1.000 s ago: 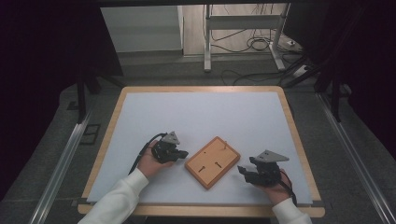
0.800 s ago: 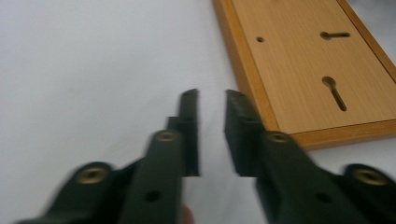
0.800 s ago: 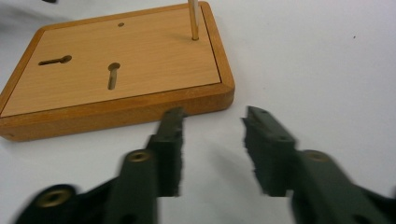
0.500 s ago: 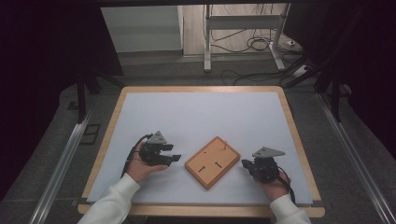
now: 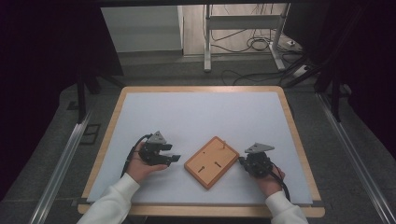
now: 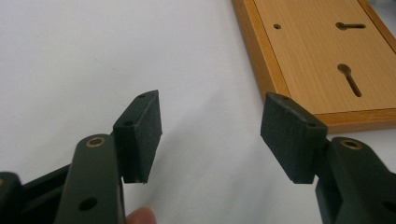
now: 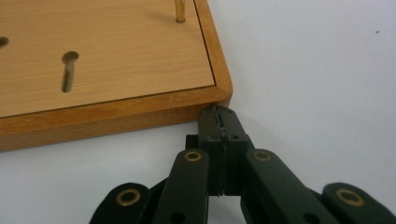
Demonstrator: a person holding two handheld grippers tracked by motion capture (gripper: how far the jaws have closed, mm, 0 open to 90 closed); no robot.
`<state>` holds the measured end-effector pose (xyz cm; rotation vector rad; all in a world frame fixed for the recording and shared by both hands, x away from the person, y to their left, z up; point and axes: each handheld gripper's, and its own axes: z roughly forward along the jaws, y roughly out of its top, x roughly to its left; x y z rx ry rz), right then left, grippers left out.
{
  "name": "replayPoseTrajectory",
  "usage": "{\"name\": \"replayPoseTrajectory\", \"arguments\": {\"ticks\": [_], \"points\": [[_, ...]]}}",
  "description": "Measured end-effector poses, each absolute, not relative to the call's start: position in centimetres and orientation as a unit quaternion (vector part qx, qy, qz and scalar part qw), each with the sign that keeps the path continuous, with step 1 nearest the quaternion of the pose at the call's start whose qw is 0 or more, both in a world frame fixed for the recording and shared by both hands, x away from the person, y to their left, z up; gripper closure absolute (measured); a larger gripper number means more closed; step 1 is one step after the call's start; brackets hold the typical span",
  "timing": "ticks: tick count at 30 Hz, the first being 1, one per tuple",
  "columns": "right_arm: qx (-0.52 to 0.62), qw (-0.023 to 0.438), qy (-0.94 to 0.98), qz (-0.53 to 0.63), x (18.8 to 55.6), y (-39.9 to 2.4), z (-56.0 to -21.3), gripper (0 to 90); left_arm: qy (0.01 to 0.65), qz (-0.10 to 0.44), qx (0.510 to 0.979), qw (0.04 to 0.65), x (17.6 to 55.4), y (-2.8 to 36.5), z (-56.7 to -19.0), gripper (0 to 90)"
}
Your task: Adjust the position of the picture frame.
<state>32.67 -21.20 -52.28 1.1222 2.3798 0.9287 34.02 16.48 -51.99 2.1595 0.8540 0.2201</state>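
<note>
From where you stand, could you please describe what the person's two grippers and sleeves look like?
Both are black two-jaw tools. The left gripper and the right gripper each carry a grey three-cornered plate on top and trail a black cable. The links have brass-coloured pivot pins, and the pads are flat, dark, finely textured blocks. The sleeves are white.

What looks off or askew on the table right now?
Only the flat orange-brown wooden board with keyhole slots: it lies turned at an angle to the white table top, not square with its edges. A thin brass pin stands near one corner. No damage or spill is visible.
</note>
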Motion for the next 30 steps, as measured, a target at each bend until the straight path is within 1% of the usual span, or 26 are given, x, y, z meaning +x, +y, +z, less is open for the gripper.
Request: {"name": "replayPoseTrajectory", "arguments": {"ticks": [10,19,30], "points": [[0.385,0.186,0.843,0.326,34.8,-18.8,-52.4,89.5,0.342,0.09,0.847,0.397,34.1,16.8,-51.9,37.9],[0.38,0.182,0.846,0.327,36.0,-17.6,-52.5,89.6,0.341,0.091,0.85,0.391,34.1,16.8,-52.0,38.0],[0.357,0.178,0.855,0.331,38.1,-14.0,-52.7,89.6,0.346,0.093,0.849,0.389,33.7,17.2,-52.2,38.1]]}}
